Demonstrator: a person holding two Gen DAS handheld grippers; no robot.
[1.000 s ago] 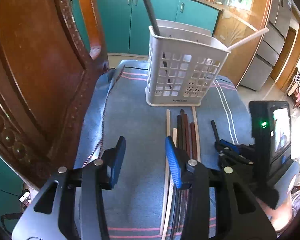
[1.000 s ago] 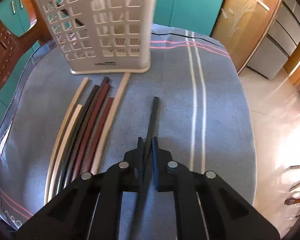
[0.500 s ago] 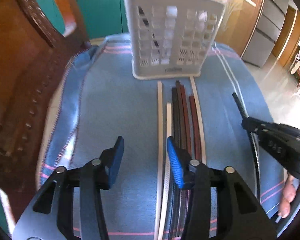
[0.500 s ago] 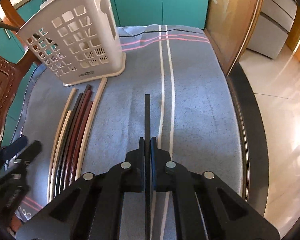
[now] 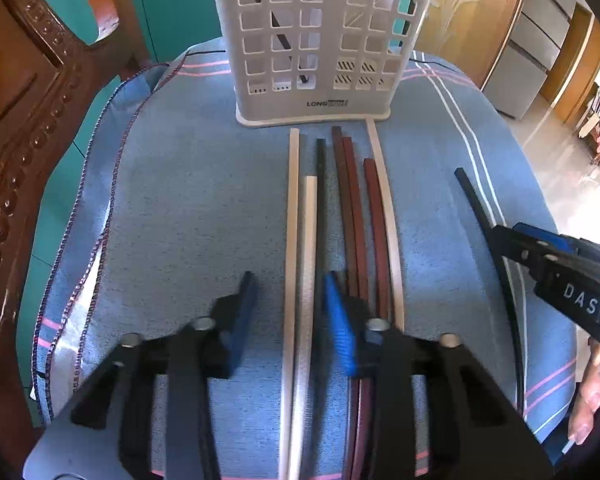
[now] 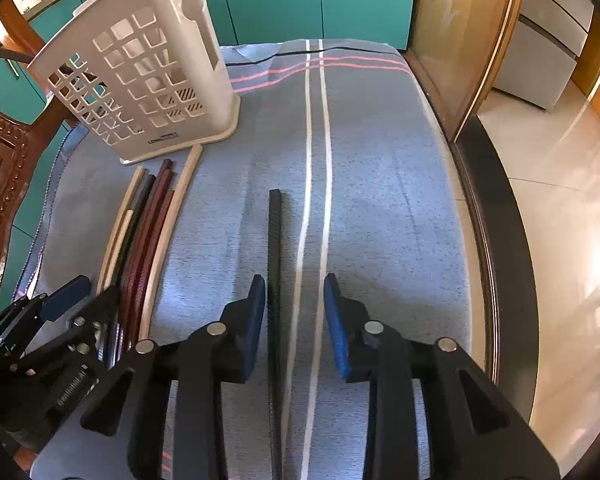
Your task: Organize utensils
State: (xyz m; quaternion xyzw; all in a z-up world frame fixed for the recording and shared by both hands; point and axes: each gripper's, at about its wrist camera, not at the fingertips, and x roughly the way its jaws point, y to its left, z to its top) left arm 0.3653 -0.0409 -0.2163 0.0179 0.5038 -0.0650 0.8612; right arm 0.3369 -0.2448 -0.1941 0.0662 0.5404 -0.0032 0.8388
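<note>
Cut off at the lower frame edge: near ends of the chopsticks (image 5: 354,216), a row of pale, dark and reddish sticks on the blue cloth (image 5: 179,200) over the counter, far tips just short of the white basket (image 5: 320,40). Inside the basket, one dark stick leaning behind the lattice (anything else hard to make out). Left tool (image 5: 289,312) just closing around two pale sticks, pads not yet pressing. Right tool (image 6: 294,320) just released, black chopstick (image 6: 274,248) lying loose between its pads. Partly hidden at the edge, a hand (image 5: 588,404).
</note>
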